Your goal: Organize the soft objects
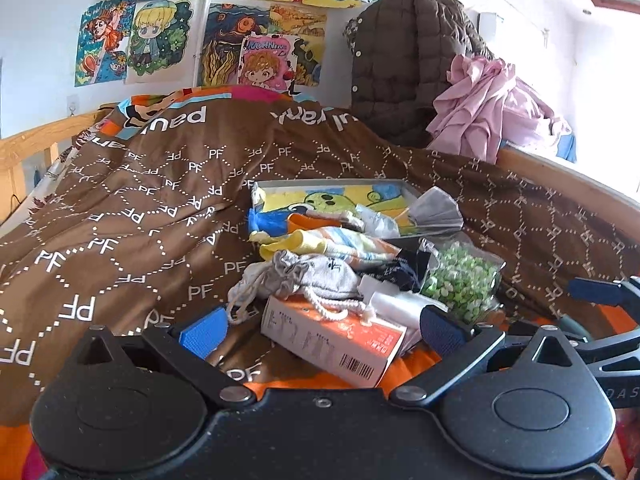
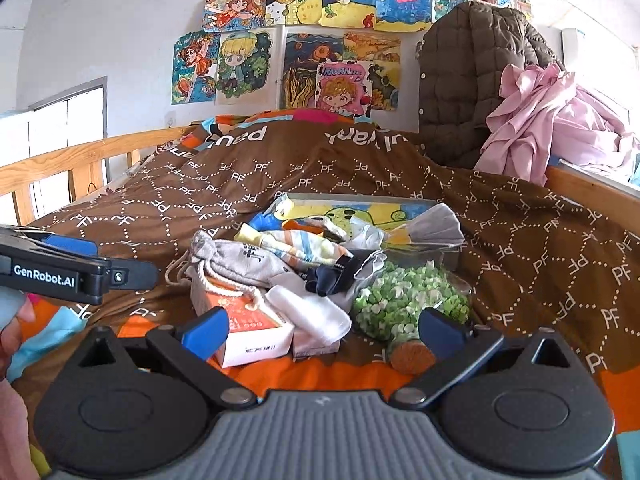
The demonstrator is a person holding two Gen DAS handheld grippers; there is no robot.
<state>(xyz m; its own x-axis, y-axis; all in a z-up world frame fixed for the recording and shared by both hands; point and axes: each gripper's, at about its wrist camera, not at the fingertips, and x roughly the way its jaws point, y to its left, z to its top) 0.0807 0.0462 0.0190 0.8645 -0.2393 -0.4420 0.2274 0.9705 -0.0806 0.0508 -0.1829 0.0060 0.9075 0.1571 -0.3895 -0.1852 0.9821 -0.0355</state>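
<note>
A heap of small items lies on the brown quilt [image 1: 132, 216]. My left gripper [image 1: 324, 328] is open, its blue pads either side of an orange-and-white box [image 1: 332, 344]. A grey drawstring pouch [image 1: 304, 276] rests on that box, with striped socks [image 1: 320, 246] behind it. My right gripper [image 2: 324, 334] is open too, low before the box [image 2: 248, 328], a white folded cloth [image 2: 316, 312] and a corked jar of green paper stars [image 2: 408, 308]. A navy sock [image 2: 332, 276] lies mid-heap. A grey face mask [image 2: 432, 228] sits on a shallow tray [image 2: 360, 202].
A wooden bed rail [image 2: 60, 160] runs along the left. At the back right stand a brown quilted jacket [image 2: 472, 80] and a heap of pink cloth [image 2: 552, 120]. Drawings [image 2: 320, 20] cover the wall. A hand [image 2: 12, 320] holds the left gripper's black body [image 2: 60, 276].
</note>
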